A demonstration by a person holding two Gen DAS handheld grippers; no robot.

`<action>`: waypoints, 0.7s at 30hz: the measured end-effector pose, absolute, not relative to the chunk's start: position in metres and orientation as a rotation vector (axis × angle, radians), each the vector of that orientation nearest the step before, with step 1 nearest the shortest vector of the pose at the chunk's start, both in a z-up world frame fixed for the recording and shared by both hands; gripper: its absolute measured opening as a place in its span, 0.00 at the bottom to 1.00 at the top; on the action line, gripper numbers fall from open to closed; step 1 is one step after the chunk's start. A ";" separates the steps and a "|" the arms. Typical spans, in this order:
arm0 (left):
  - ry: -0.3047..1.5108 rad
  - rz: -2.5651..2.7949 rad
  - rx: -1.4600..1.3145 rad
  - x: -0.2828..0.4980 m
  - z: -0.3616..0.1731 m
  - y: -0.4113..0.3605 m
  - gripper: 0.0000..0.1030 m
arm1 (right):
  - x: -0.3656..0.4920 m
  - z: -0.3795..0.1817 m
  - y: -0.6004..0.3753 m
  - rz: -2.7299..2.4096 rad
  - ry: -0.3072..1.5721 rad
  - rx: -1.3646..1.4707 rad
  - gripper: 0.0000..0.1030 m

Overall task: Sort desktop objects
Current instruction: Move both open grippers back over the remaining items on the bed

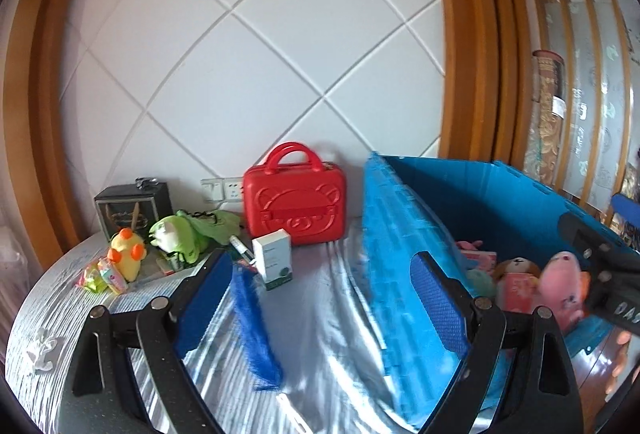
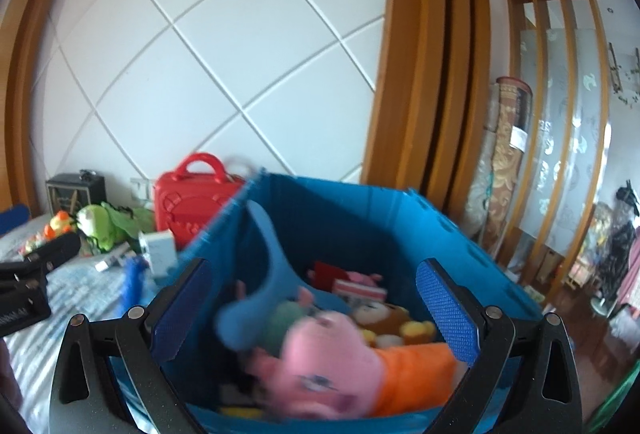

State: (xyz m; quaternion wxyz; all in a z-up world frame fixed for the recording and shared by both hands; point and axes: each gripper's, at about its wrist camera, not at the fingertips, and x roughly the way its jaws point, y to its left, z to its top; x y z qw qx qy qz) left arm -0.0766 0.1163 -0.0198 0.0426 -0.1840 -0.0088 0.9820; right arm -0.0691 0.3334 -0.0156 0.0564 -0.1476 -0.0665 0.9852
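My left gripper point(image 1: 322, 262) is open above the silver tablecloth point(image 1: 320, 334), with a blue feathery item point(image 1: 256, 326) lying below its left finger. Beyond it stand a white box point(image 1: 274, 258), a yellow plush point(image 1: 128, 254) and a green plush point(image 1: 176, 234). My right gripper point(image 2: 314, 266) is open over the blue crate point(image 2: 360, 210). A blurred pink plush in an orange dress point(image 2: 332, 370) lies loose between and below its fingers, over other toys in the crate. A blurred blue curved piece point(image 2: 268, 270) stands at the crate's left.
A red bear-embossed case point(image 1: 294, 212) stands against the white wall, and a black box point(image 1: 132, 206) sits at the far left. Candy packets point(image 1: 102, 274) and a pen point(image 1: 242, 248) lie near the plush toys. The crate's raised flap point(image 1: 392, 254) is close to my left gripper's right finger.
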 end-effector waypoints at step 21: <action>-0.115 3.041 -1.012 -0.205 -0.128 -0.167 0.89 | -0.213 -0.079 0.088 3.083 -0.078 -0.956 1.00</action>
